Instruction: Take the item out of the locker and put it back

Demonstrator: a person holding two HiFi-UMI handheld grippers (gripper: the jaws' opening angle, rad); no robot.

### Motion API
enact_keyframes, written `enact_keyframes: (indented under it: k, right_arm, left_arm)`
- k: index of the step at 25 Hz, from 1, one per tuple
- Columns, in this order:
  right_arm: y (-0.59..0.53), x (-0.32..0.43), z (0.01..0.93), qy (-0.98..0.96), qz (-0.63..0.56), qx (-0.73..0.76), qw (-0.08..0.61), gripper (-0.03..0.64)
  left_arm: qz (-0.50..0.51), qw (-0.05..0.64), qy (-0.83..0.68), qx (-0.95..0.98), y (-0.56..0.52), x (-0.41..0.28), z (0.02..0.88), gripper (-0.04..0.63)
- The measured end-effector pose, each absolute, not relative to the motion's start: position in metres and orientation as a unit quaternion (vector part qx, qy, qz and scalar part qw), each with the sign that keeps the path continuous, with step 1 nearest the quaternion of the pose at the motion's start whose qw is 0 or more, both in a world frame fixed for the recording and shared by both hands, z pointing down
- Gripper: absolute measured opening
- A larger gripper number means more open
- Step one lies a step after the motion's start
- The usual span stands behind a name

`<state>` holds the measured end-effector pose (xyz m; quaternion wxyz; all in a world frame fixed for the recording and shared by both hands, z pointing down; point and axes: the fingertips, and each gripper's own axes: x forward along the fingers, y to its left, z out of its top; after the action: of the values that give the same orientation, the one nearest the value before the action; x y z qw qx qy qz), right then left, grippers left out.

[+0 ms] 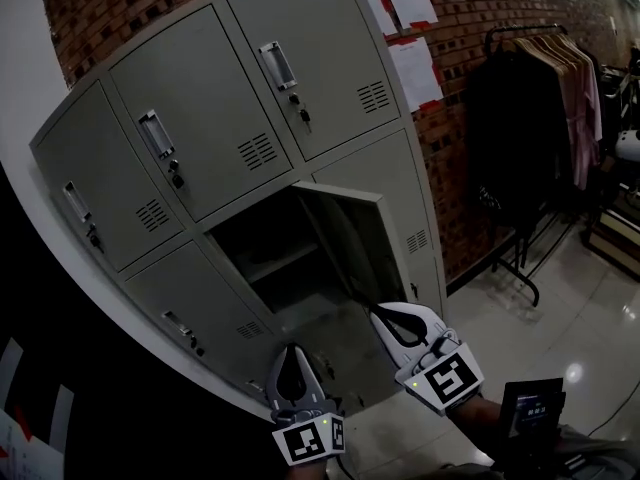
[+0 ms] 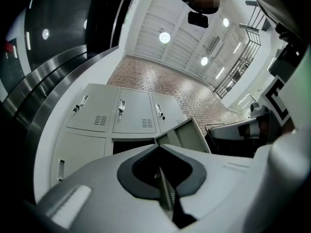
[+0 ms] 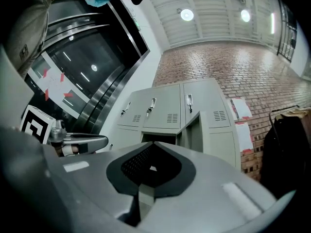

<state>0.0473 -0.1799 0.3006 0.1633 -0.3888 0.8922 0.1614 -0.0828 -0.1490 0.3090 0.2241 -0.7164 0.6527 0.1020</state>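
Closest to me, along the bottom edge of the head view, are my two tongs. My left gripper [image 1: 291, 352] is at lower centre and my right gripper [image 1: 379, 314] sits just right of it and a little higher. Each gripper view shows its jaws pressed together at the tips, with nothing between the dark pads, so both tongs are closed and empty.

Both point up toward the grey locker [image 1: 250, 118], which fills the middle and upper left of the frame. One lower compartment [image 1: 262, 243] stands open. Its door [image 1: 365, 236] is swung out to the right, and my right gripper's tip is near the door's lower edge. A shelf [image 1: 283, 261] crosses the inside of that compartment. The rest of the inside is dark, and I cannot tell whether the item lies in there.

Behind the locker, at upper right, is a brick wall [image 1: 480, 28] with papers [image 1: 412, 68] pinned on it. Dark clothes hang on a rack [image 1: 535, 108] at the right edge, above a glossy tiled floor [image 1: 585, 318].
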Motion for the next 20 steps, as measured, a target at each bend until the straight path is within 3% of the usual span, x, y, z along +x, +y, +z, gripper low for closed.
enact_keyframes:
  k: [20]
  right_arm:
    - [-0.125,-0.003,0.320,0.890,0.136,-0.409,0.146,0.003]
  left_arm:
    - [0.126,0.206,0.660,-0.712,-0.099,-0.162,0.317,0.000]
